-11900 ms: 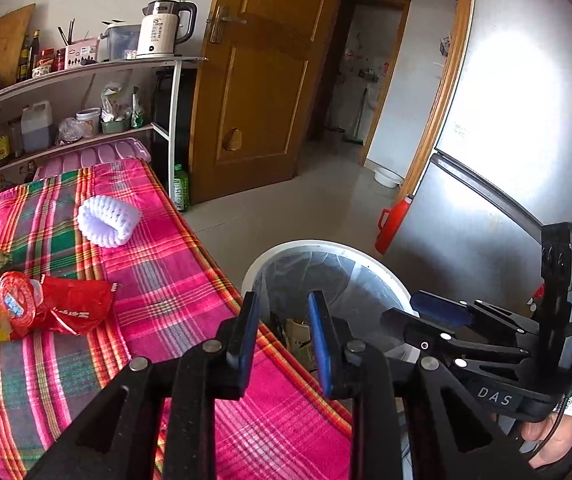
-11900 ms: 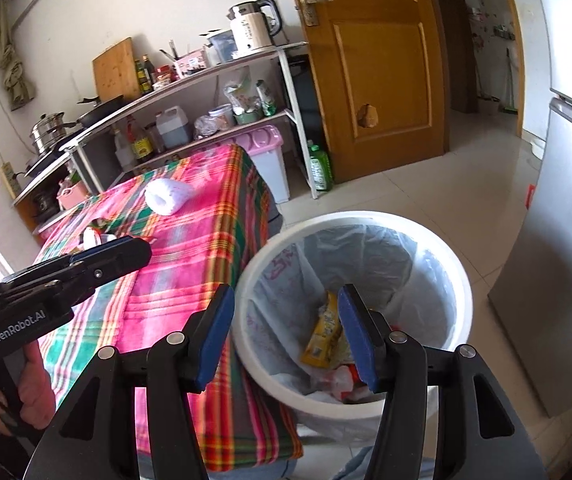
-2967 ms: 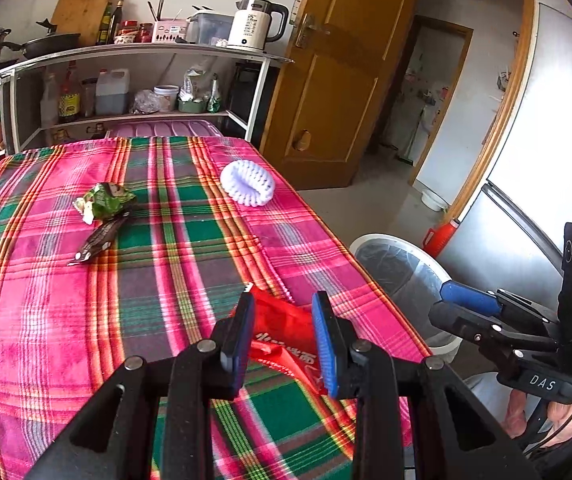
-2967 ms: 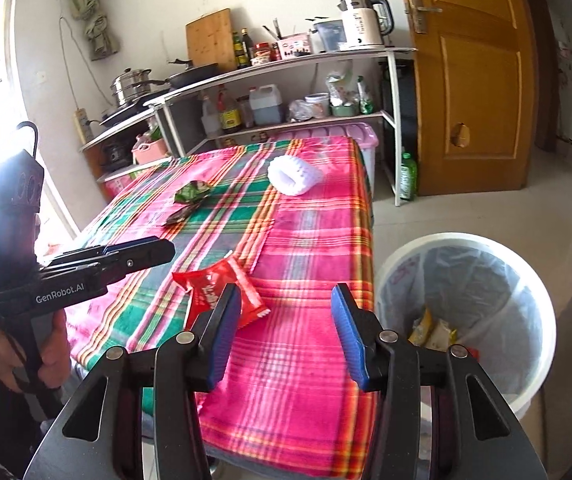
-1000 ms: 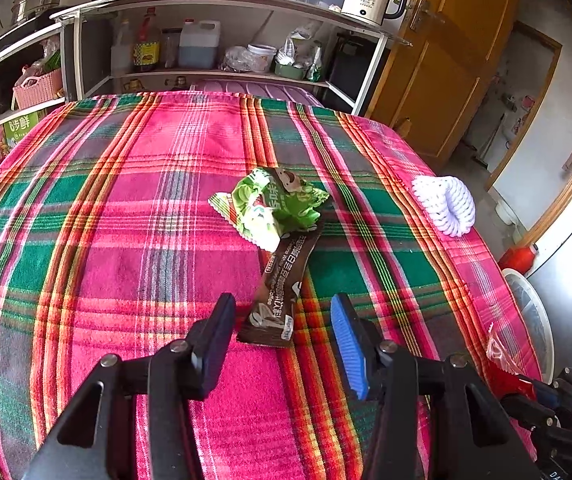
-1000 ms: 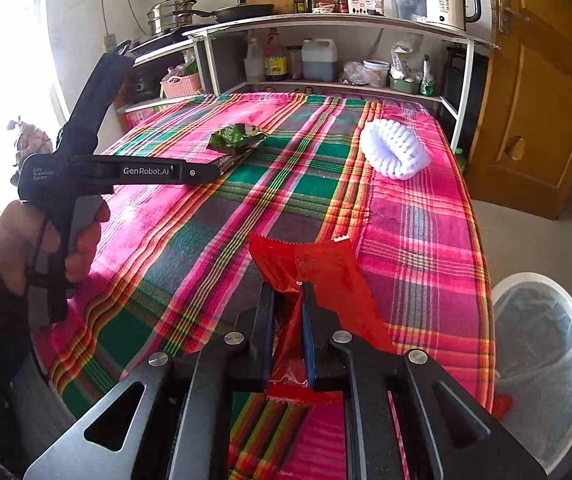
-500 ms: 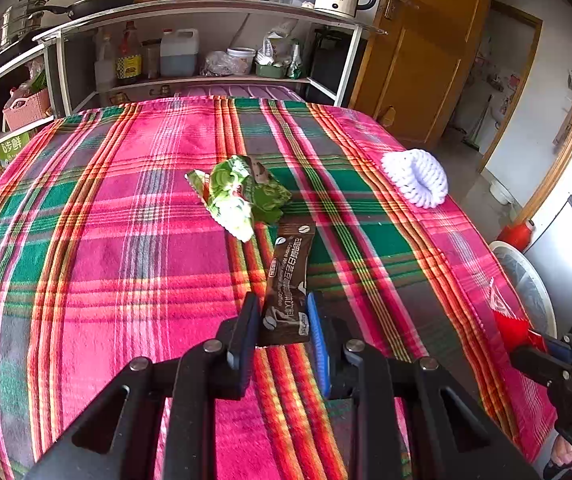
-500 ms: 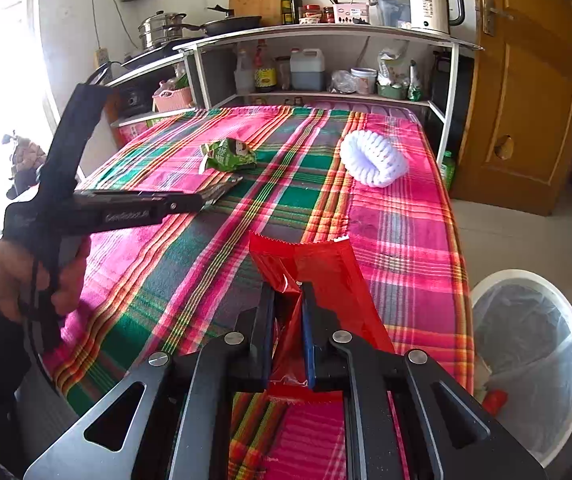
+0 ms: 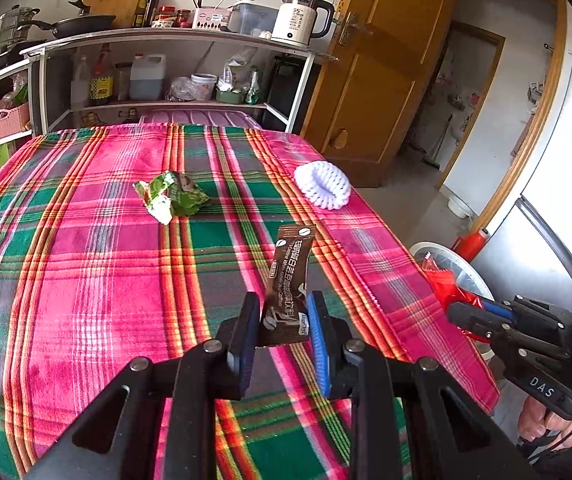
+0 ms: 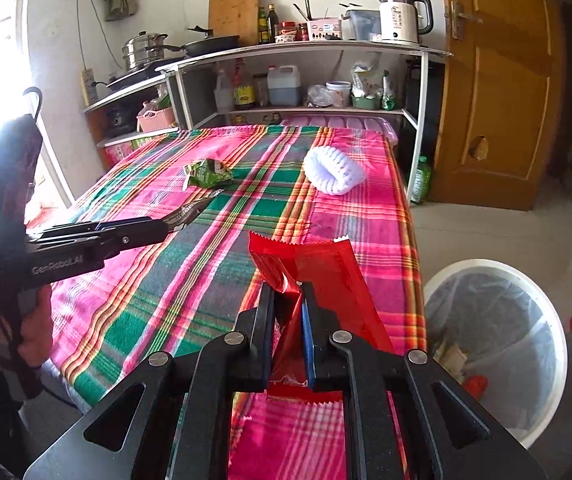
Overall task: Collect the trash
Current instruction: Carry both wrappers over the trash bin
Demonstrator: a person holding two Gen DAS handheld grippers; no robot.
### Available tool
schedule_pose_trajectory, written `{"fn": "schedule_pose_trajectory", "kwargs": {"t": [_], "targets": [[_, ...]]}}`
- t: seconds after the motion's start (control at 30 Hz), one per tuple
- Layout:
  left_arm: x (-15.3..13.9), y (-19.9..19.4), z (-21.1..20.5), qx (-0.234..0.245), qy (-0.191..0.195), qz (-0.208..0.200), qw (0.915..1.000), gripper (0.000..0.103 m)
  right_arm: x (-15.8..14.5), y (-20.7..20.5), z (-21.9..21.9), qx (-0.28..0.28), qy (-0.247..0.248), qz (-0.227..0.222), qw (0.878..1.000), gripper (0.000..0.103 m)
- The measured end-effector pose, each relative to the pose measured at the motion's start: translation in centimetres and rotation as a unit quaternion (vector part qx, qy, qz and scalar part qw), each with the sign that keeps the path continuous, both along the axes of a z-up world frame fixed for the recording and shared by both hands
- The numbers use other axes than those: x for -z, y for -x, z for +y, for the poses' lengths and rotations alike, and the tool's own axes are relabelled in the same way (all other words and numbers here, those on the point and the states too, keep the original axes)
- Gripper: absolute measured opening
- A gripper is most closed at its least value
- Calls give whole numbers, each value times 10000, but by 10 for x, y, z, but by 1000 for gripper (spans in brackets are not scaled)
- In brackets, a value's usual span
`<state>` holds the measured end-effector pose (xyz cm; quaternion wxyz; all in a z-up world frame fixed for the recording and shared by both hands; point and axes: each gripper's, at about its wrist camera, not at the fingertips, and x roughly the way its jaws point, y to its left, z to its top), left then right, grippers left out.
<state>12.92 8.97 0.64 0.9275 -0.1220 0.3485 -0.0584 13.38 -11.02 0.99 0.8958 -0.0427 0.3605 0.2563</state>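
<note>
My left gripper (image 9: 284, 312) is shut on a brown coffee sachet (image 9: 289, 276) and holds it upright above the plaid tablecloth (image 9: 86, 264). My right gripper (image 10: 287, 300) is shut on a red foil wrapper (image 10: 317, 268), held above the table's near right part; it also shows in the left wrist view (image 9: 445, 286). A crumpled green wrapper (image 9: 172, 196) lies on the cloth further back, also in the right wrist view (image 10: 208, 172). The white lined trash bin (image 10: 497, 344) stands on the floor right of the table, with some trash inside.
A white ribbed foam sleeve (image 9: 323, 184) lies near the table's far right edge. A shelf rack (image 9: 174, 64) with bottles, pans and a kettle (image 9: 301, 20) stands behind the table. A wooden door (image 10: 497, 92) and a fridge (image 9: 565, 200) are on the right.
My left gripper has closed on the brown sachet and lifted it off the cloth, away from the green wrapper. My right gripper still holds the red wrapper and has shifted slightly toward the bin.
</note>
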Motion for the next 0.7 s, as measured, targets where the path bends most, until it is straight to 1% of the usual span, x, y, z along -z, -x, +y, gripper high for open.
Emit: {"fn": "schedule_pose_trajectory", "kwargs": {"t": [0.2, 0.7], "targets": [[-10, 9, -25, 257, 12, -128, 9996, 26, -6, 9, -16, 171, -10, -68, 9998, 12], [-18, 9, -80, 741, -25, -158, 9971, 26, -9, 24, -57, 546, -109, -117, 9984, 12]]}}
